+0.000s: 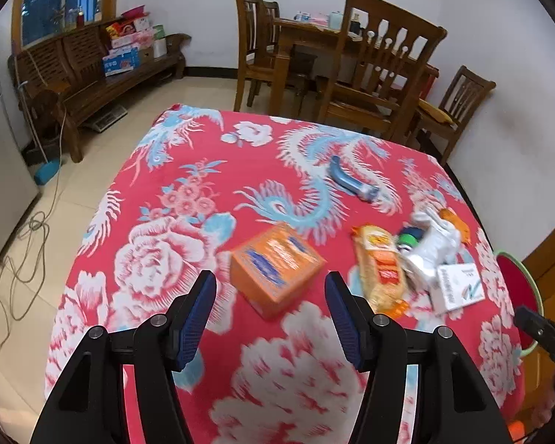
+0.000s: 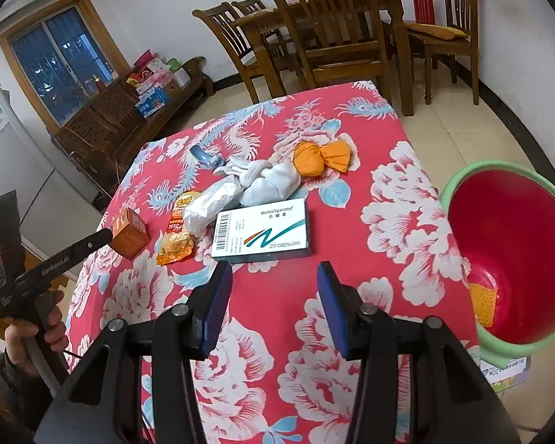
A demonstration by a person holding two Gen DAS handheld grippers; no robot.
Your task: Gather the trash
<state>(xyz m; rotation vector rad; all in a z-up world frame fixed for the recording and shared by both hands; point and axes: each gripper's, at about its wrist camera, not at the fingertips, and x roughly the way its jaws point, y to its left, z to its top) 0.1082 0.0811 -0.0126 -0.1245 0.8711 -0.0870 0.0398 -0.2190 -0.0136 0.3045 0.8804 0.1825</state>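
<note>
Left claw (image 1: 270, 288) spread, orange box (image 1: 277, 268) just ahead

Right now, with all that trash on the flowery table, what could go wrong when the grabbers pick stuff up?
1. The white medicine box lies flat on the tablecloth, so the open right gripper might slide off it or bunch the cloth.
2. The bin stands beside the table, so a dropped piece may land on the floor.
3. The orange box sits tilted before the open left gripper, which could knock it away.
</note>
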